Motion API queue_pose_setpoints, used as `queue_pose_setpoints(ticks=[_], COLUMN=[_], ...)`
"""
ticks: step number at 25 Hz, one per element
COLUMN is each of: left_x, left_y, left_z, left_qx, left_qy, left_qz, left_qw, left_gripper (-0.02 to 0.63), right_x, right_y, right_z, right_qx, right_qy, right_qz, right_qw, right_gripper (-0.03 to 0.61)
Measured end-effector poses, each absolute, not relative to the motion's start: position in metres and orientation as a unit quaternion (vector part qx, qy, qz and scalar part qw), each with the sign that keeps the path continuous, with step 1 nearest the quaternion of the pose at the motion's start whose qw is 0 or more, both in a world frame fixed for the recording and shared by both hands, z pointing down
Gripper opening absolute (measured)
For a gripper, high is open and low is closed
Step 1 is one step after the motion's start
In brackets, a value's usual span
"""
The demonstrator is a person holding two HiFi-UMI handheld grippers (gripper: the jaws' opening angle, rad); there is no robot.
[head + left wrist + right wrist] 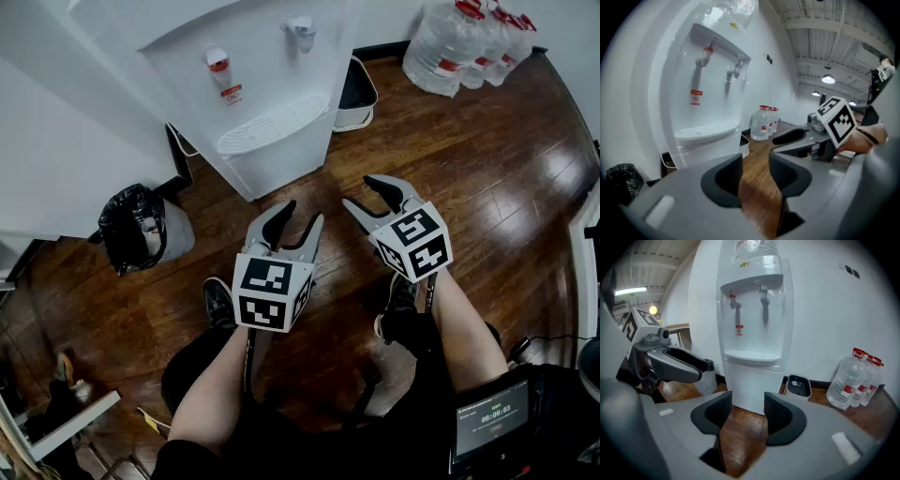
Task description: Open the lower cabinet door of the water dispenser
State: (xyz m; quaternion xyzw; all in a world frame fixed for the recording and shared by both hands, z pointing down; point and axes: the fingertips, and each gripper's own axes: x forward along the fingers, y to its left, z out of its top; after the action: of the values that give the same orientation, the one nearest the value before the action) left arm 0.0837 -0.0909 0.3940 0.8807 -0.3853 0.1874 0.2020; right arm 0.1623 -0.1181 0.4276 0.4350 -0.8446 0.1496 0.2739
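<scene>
floor (pixel 487 169): dark wood planks | water bottles (pixel 464 42): clustered together, red caps and labels | small white bin (pixel 356 94): dark inside, near the bottles | black bag (pixel 131 225): lining a can, well apart from both

Left gripper (pixel 302 217), right gripper (pixel 359 192) side by side, tilted down, jaws apart, empty
</scene>
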Motion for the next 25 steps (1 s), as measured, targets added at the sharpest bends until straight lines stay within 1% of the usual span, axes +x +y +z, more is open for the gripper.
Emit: queue_pose_setpoints(ticks=[4, 8, 15, 16, 19, 20, 23, 25], left_x=[0.084, 0.084, 0.081, 0.081, 0.087, 0.089, 0.1, 0.107], left_y=[-0.098, -0.105, -0.136, -0.141, -0.151, -0.153, -0.162, -0.168], left_z=[0.401, 0.413, 0.429, 0.431, 0.44, 0.445, 0.459, 0.463], left_qx=[0.881, 0.88, 0.873, 0.871, 0.86, 0.856, 0.853, 0.854], left_qy=[-0.376, -0.363, -0.368, -0.373, -0.378, -0.378, -0.371, -0.363], left_qz=[0.201, 0.218, 0.232, 0.229, 0.213, 0.212, 0.221, 0.227], left_qw=[0.208, 0.216, 0.219, 0.224, 0.269, 0.281, 0.294, 0.296], left_gripper=[0.196, 0.196, 0.204, 0.204, 0.204, 0.204, 0.204, 0.204], right_x=[0.163, 0.167, 0.169, 0.17, 0.172, 0.172, 0.175, 0.174], right_y=[-0.141, -0.173, -0.218, -0.224, -0.237, -0.241, -0.258, -0.273], right_z=[0.448, 0.474, 0.514, 0.519, 0.536, 0.541, 0.553, 0.558], right_qx=[0.421, 0.413, 0.403, 0.4, 0.387, 0.382, 0.376, 0.379], right_qy=[-0.842, -0.838, -0.825, -0.823, -0.822, -0.823, -0.829, -0.835], right_qz=[0.149, 0.173, 0.194, 0.195, 0.203, 0.205, 0.2, 0.191], right_qw=[0.302, 0.313, 0.346, 0.353, 0.366, 0.368, 0.364, 0.349], right_gripper=[0.27, 0.326, 0.342, 0.347, 0.356, 0.368, 0.38, 0.38])
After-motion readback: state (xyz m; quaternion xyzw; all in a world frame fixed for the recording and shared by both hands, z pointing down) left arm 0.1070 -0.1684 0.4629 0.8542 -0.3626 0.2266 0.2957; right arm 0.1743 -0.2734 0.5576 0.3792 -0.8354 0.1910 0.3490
